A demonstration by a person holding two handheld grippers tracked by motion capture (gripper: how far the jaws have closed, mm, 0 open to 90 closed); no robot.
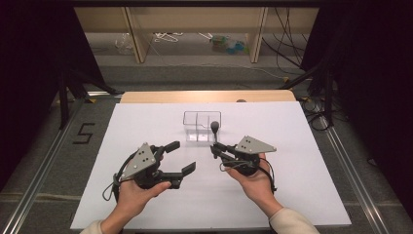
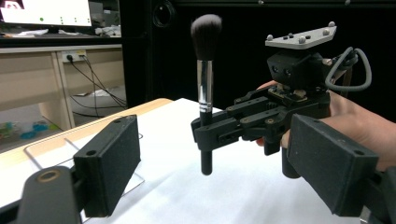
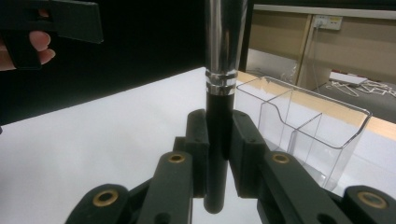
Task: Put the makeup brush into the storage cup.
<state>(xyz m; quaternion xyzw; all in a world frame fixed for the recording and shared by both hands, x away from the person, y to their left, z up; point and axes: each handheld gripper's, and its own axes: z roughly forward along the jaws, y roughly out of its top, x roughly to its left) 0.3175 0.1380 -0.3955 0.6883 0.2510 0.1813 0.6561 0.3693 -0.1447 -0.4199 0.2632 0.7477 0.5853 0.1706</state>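
A makeup brush (image 1: 214, 128) with a black handle, silver ferrule and dark bristle head stands upright above the white table. My right gripper (image 1: 213, 147) is shut on its black handle, bristles up. In the right gripper view both jaws (image 3: 217, 140) press the handle of the brush (image 3: 223, 56) from either side. My left gripper (image 1: 181, 157) stands open to the left of it, with nothing between its pads. The left gripper view looks through its wide-apart jaws (image 2: 219, 172) at the brush (image 2: 205, 70) and the right gripper (image 2: 208, 133) holding it.
A clear plastic organiser (image 1: 201, 126) with divided compartments stands just behind the brush, close beside it in the right gripper view (image 3: 303, 121). The white table sheet (image 1: 146, 122) spreads around both hands. A wooden edge (image 1: 160, 96) runs along the table's far side.
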